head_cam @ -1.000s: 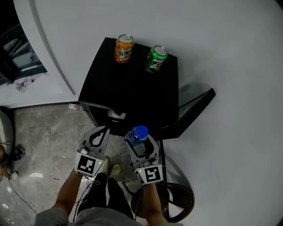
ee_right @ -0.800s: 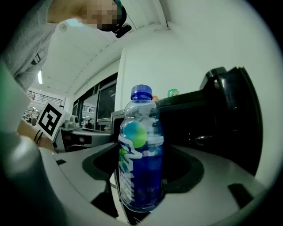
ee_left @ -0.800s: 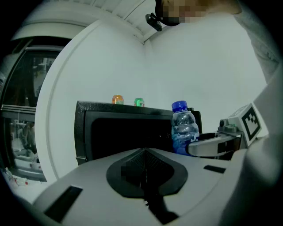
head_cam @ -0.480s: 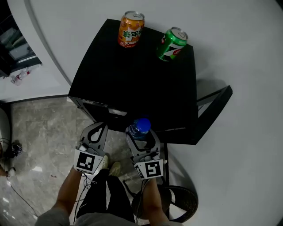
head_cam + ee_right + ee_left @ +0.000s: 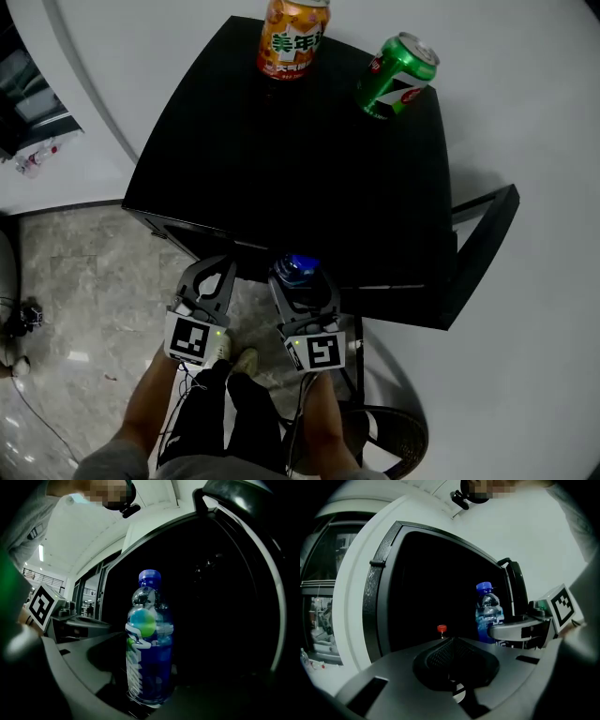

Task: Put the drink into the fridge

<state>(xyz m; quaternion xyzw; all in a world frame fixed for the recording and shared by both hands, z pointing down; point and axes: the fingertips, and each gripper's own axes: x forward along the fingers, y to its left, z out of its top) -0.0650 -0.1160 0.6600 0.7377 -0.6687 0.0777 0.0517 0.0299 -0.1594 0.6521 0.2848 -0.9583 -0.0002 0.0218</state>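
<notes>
A clear bottle of blue drink with a blue cap point(image 5: 298, 269) stands upright between the jaws of my right gripper point(image 5: 300, 284), which is shut on it. The bottle point(image 5: 150, 648) is right before the dark open inside of the black fridge point(image 5: 291, 169). The fridge door point(image 5: 483, 253) hangs open to the right. My left gripper point(image 5: 214, 274) is shut and holds nothing, just left of the right one. In the left gripper view its closed tips point(image 5: 452, 641) point into the fridge opening, with the bottle point(image 5: 488, 613) to their right.
An orange can point(image 5: 292, 37) and a green can point(image 5: 398, 75) stand on the fridge top near its back edge. A small red knob point(image 5: 441, 629) shows low inside the fridge. A round dark stool point(image 5: 389, 436) is behind my right arm. A white wall curves at the left.
Both grippers have sunk together in front of the fridge, the bottle's cap dropping to the fridge's front edge. The fridge top and cans have grown larger in the head view.
</notes>
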